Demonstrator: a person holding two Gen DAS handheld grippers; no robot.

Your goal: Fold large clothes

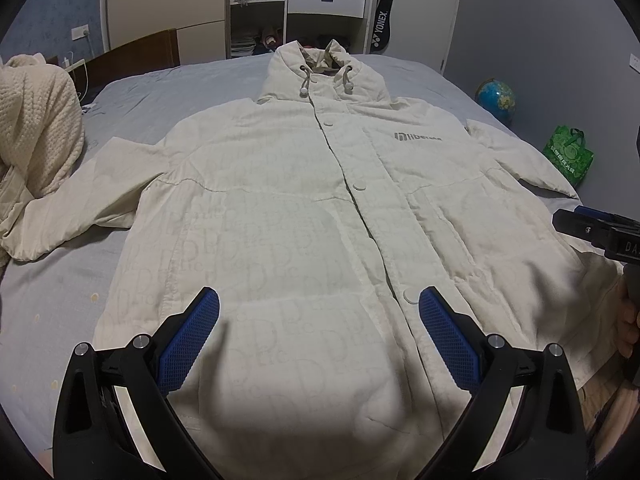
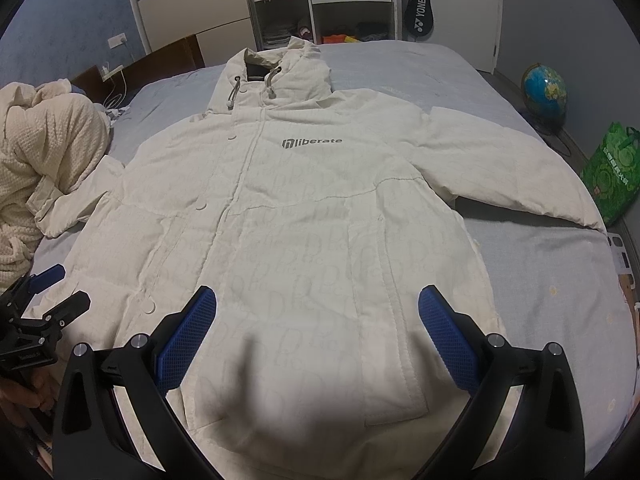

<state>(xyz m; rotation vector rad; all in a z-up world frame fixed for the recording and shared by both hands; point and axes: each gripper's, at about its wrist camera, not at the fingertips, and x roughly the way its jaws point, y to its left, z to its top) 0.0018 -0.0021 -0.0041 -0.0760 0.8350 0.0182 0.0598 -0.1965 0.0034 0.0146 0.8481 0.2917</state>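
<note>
Hovering over the hem, we hold our left gripper (image 1: 319, 308) and our right gripper (image 2: 317, 307) side by side above the cream quilted hooded jacket (image 1: 304, 208), both with their blue textured pads spread wide and gripping nothing. The jacket lies front-up and fully spread on the grey-blue bedsheet (image 1: 168, 92), hood toward twelve o'clock and hem toward six, so we judge that no fold has begun and that we are placed here to take the bottom edge or the sides first. Its sleeves run out toward nine and three o'clock, laid flat so they can be turned in over the body. In the left wrist view the right gripper shows at three o'clock, just above the jacket's side; in the right wrist view the left one sits at about eight o'clock. The fabric looks padded and softly puffy, with a faint printed letter pattern, round snap buttons down the placket, a grey chest logo (image 2: 312, 143) and two toggled drawcords at the hood. A cream waffle-knit blanket (image 1: 36, 120) is heaped at nine o'clock, touching the near sleeve end. Such bulk will likely spring back, so we expect folds to need pressing down.
</note>
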